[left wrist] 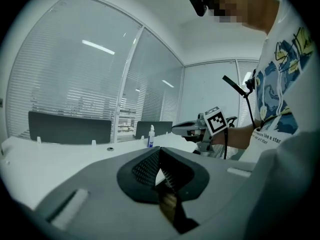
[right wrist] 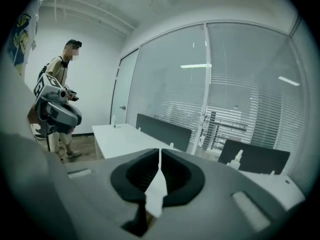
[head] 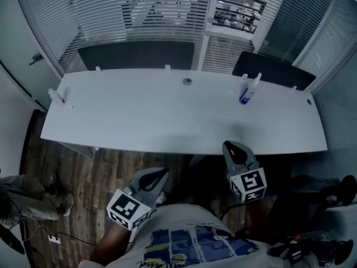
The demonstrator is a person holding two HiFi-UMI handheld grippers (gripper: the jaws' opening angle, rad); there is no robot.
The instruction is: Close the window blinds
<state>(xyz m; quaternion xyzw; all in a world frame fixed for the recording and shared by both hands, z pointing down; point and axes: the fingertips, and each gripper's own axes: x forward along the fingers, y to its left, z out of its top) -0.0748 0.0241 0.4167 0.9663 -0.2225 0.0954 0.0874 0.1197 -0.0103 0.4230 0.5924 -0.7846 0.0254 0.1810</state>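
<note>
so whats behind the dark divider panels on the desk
Slatted window blinds, with what looks like shelving showing through open slats right of centre. The panels cover the blinds' bottom edge.

Long white table [head: 167, 116] with two dark divider panels [head: 136, 54] along its far edge. On top: a white spray bottle with a blue base [head: 248, 94], upright near the right panel; a small white bottle [head: 56, 96] at the left end; a round grommet [head: 187, 81] mid-back. Wood-plank floor [head: 95, 175] below, with a small white box [head: 54, 238] and cable on it.
</note>
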